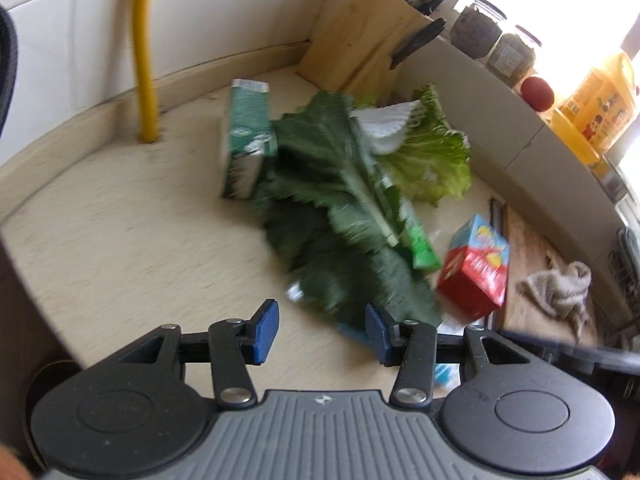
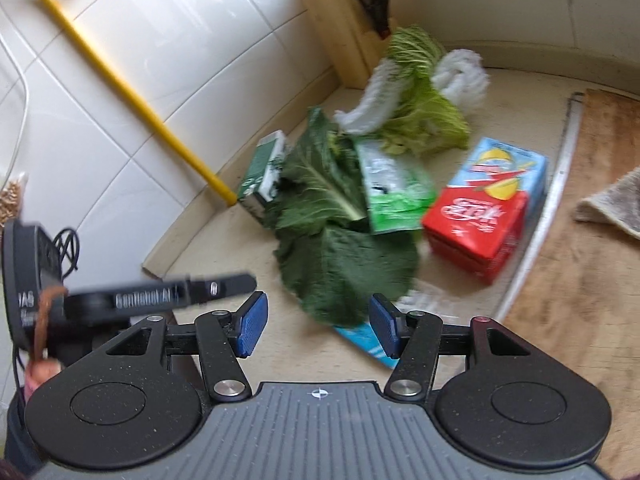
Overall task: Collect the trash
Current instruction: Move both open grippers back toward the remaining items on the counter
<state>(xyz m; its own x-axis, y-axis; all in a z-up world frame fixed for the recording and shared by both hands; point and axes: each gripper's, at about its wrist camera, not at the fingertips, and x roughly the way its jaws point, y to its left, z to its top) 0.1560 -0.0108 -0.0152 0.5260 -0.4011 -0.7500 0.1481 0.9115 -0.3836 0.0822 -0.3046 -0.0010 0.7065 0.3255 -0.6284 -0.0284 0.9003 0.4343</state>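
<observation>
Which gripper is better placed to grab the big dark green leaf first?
Probably the right gripper: it is open with the dark green leaf reaching between its fingers. The left gripper, also open, has the leaf's edge off toward its right finger. A close call, with both views blurred.

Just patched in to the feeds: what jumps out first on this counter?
A heap of big dark green leaves sprawls mid-counter over green-and-white cartons. A bright red-and-blue drink box stands to its right, and a yellow pipe slants down the tiled wall on the left.
</observation>
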